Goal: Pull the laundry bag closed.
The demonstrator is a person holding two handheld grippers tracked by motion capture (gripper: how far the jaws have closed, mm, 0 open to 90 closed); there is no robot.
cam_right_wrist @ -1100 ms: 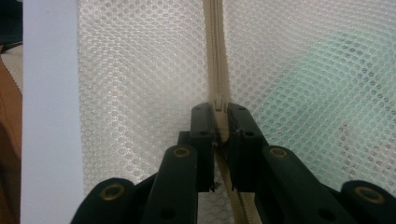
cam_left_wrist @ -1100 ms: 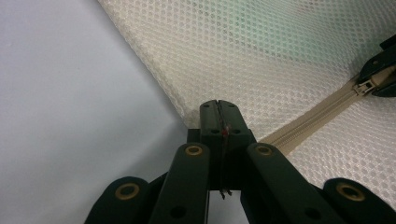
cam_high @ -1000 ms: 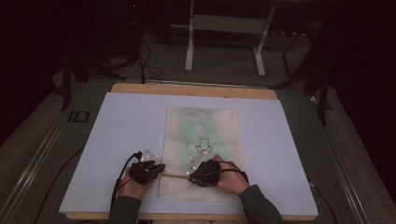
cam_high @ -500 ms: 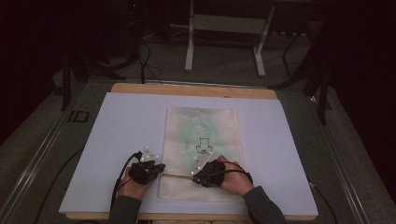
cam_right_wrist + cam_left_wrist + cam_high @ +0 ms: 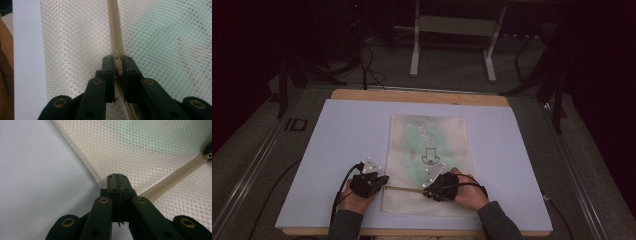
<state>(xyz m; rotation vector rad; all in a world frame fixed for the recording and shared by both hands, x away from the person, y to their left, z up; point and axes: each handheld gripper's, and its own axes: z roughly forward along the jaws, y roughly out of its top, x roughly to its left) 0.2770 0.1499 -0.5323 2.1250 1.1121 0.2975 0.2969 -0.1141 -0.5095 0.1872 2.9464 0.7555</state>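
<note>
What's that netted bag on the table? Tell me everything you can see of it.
The mesh bag is a flat cream pouch of honeycomb netting, lying on the pale sheet covering the table. Something green shows through it, with a dark printed mark. A beige zipper crosses its near end. The left gripper pinches the bag's edge at the zipper's end; the right gripper clamps the zipper's slider.

We look down on a wooden counter (image 5: 422, 95) covered by a pale lilac sheet (image 5: 347, 145). Beyond it, grey carpeted floor (image 5: 452, 75) carries black cables (image 5: 369, 70) and a white metal stand (image 5: 452, 25). The room around is dim, its edges falling into darkness.
</note>
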